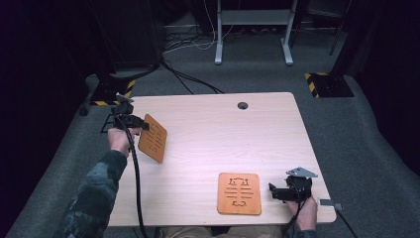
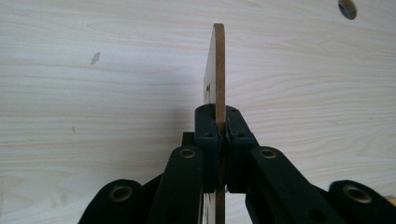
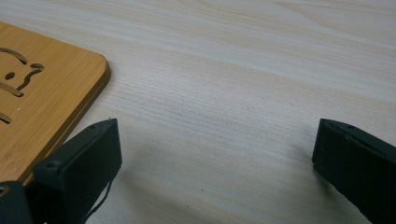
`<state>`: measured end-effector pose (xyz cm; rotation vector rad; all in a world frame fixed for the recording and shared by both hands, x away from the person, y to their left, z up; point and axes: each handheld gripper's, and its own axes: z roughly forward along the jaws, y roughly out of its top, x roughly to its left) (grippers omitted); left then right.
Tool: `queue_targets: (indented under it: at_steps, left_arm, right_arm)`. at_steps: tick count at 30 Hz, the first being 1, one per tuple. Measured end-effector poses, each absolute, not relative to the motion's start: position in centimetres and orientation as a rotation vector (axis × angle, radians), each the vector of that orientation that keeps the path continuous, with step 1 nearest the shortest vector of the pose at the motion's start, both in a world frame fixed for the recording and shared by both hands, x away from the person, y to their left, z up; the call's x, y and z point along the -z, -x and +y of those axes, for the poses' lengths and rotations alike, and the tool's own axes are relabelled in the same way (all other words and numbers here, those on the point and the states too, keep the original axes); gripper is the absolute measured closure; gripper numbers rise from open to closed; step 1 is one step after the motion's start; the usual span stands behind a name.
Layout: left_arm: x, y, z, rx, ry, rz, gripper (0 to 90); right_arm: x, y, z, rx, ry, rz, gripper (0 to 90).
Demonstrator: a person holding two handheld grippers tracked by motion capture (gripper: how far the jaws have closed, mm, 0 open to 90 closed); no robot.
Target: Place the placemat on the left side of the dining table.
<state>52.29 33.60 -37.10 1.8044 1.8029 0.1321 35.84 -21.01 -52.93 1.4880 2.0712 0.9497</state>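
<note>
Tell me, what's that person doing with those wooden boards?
A person holds a hand-held gripper in each hand at a table. The left hand-held gripper is shut on the edge of one board and holds it up off the table, tilted. The other board lies flat near the front edge. The right hand-held gripper rests beside that flat board with its jaws open, holding nothing.
</note>
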Motion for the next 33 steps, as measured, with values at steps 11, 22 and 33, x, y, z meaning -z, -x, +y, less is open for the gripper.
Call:
queue_targets:
  at_steps: [11, 22, 33]
  left_arm:
    - [37.7, -53.2, 34.2, -0.134, -1.825, 1.845, 86.5]
    - [38.2, -53.8, 34.8, -0.135, -1.828, 1.888, 86.5]
    - [38.5, -54.5, 35.5, -0.106, -1.860, 1.900, 86.5]
  right_arm:
    - [52.9, -35.8, -21.0, -0.945, -1.489, 2.071, 0.4]
    - [52.9, -35.9, -21.0, -0.941, -1.481, 2.072, 0.4]
    - [52.9, -35.9, -20.9, -0.935, -1.480, 2.072, 0.4]
